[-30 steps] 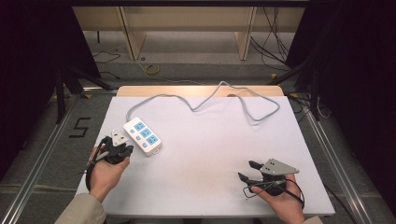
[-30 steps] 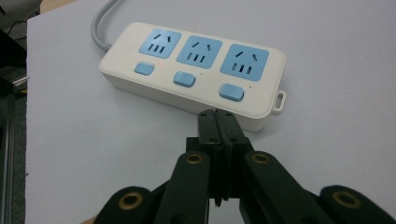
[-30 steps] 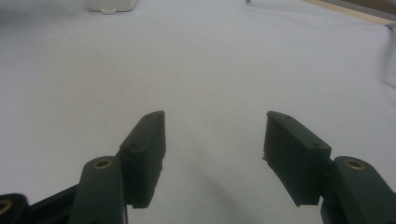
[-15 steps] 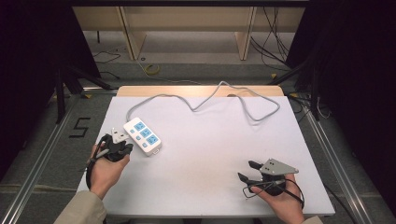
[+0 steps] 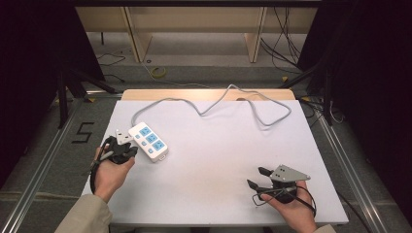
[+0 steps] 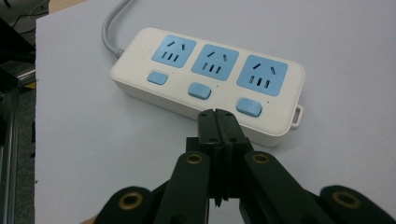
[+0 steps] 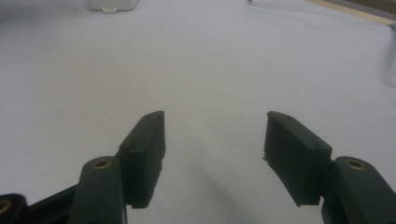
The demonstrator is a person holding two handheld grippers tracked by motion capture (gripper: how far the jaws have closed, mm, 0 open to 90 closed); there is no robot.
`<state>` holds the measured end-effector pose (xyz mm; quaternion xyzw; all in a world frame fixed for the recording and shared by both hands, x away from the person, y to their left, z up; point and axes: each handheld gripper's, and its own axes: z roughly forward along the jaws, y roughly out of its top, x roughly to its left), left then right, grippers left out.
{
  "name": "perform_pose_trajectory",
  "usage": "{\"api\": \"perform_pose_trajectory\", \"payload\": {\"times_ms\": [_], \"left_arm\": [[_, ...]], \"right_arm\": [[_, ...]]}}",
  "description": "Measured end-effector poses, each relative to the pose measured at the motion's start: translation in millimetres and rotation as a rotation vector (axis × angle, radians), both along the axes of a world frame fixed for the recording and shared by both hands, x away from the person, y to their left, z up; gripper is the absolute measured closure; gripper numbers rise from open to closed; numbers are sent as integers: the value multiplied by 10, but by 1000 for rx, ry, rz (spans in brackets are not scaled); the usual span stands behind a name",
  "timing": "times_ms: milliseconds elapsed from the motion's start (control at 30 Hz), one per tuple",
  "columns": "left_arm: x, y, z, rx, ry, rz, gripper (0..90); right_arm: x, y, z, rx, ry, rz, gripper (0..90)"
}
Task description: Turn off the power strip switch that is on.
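A white power strip point(image 5: 148, 141) with three blue sockets and three blue switches lies at the left of the white table sheet point(image 5: 218, 155). Its grey cable point(image 5: 228, 94) loops across the back of the table. My left gripper point(image 5: 130, 151) is shut with nothing between its jaws. In the left gripper view its tips point(image 6: 216, 116) sit right at the long near side of the strip point(image 6: 210, 79), just below the row of switches. My right gripper point(image 5: 255, 177) rests low at the front right, jaws wide open and empty point(image 7: 215, 140), pointing left across bare sheet.
A wooden table edge point(image 5: 194, 94) shows behind the white sheet. Dark floor with metal rails point(image 5: 43, 160) flanks the table, and a "5" mark point(image 5: 83, 132) is on the floor at the left. Loose cables point(image 5: 284, 43) lie on the floor beyond.
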<state>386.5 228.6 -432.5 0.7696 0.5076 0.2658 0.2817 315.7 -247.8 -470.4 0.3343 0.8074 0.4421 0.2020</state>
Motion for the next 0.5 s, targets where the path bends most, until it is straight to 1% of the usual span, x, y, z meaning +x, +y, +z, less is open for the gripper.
{"api": "perform_pose_trajectory", "payload": {"times_ms": [500], "left_arm": [[80,6,7,-5,8,13,897]], "right_arm": [[3,6,2,-1,-1,3,394]]}}
